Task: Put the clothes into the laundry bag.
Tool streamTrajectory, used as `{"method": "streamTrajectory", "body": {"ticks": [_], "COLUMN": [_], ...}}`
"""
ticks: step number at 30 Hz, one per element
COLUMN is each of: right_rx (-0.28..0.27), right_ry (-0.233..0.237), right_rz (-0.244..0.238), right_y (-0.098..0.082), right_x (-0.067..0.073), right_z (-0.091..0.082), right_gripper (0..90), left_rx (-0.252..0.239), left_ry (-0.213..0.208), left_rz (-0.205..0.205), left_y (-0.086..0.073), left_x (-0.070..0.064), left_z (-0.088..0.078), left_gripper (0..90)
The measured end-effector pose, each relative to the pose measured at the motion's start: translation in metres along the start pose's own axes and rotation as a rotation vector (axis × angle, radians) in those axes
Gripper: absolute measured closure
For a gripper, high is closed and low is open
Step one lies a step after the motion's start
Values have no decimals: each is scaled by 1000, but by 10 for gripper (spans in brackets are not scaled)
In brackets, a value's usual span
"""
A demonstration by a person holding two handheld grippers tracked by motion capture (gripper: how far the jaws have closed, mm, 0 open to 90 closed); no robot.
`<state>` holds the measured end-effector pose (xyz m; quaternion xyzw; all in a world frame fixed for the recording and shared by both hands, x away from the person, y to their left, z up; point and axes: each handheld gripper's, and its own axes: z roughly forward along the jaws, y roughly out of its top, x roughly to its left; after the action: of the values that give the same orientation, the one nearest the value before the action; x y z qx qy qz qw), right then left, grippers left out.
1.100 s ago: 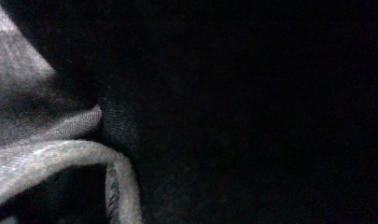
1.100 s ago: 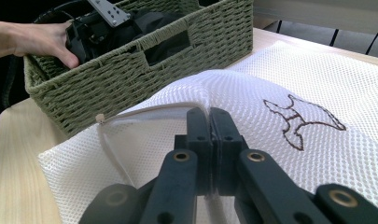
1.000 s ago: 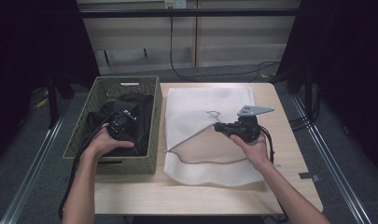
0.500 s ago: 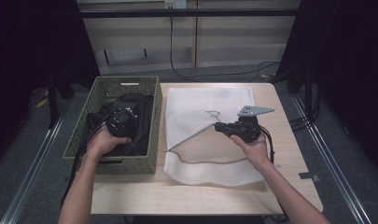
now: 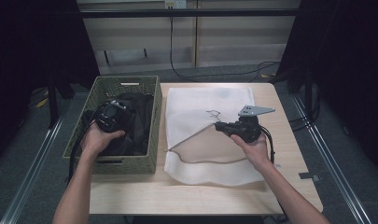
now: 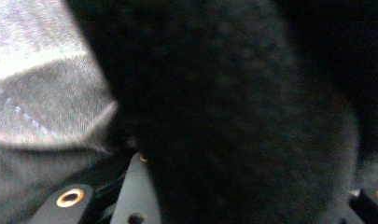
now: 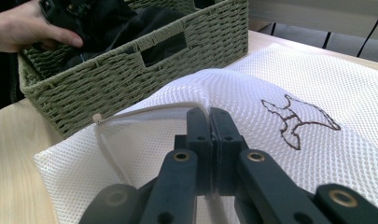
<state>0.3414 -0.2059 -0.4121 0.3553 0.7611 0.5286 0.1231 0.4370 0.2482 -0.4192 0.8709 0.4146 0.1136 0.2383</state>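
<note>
My right fingers (image 7: 210, 140) are clenched on the upper edge of the white mesh bag (image 5: 210, 135), lifting that layer so the mouth gapes toward the green wicker basket (image 5: 151, 126) at the worktop's (image 5: 177, 196) left edge. The bag lies flat mid-worktop, long axis running from near edge to far edge, a small embroidered figure (image 7: 298, 119) on its far half. My left fingers (image 5: 111, 116) have just been closing and now grasp black cloth (image 5: 135, 126) inside the basket; a grey garment (image 6: 42, 98) lies beside it. The basket's right wall stands between cloth and bag.
</note>
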Motion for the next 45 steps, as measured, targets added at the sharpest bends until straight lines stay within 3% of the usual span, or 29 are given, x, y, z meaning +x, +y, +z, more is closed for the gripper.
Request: {"method": "streamTrajectory", "body": {"ticks": [5, 8, 9, 10, 13, 15, 19, 25, 32, 35, 39, 45], "right_rx": [-2, -6, -5, -5, -7, -8, -10, -9, -14, -15, -14, -14], "right_ry": [0, 1, -1, -1, -2, -2, -2, -5, -2, -3, -1, 0], "right_rz": [0, -2, 1, 1, 2, 3, 4, 8, 9, 10, 9, 8], "right_y": [0, 0, 0, 0, 0, 0, 0, 1, 1, 1, 1, 1], "right_x": [-1, -1, -1, -1, -1, -1, -1, -1, -2, -2, -1, -2], "right_z": [0, 0, -1, -1, -1, -1, -1, -1, -2, -2, -2, -2], "right_gripper": [883, 883, 883, 883, 883, 883, 883, 885, 885, 885, 885, 885], "left_rx": [-140, -191, -244, -244, -337, -350, -446, -580, -675, -723, -747, -828], "left_ry": [-1, -6, -1, -1, -13, -16, -11, -14, -12, -31, -32, -38], "left_rz": [-87, -107, -122, -122, -177, -181, -211, -217, -222, -217, -183, -188], "left_y": [-5, -9, -12, -12, -17, -18, -22, -24, -24, -25, -21, -18], "left_x": [7, 11, 13, 13, 19, 20, 24, 23, 20, 19, 14, 11], "left_z": [-16, -22, -28, -28, -42, -45, -60, -84, -103, -113, -125, -140], "left_gripper": [692, 695, 698, 699, 702, 703, 706, 709, 710, 711, 711, 712]}}
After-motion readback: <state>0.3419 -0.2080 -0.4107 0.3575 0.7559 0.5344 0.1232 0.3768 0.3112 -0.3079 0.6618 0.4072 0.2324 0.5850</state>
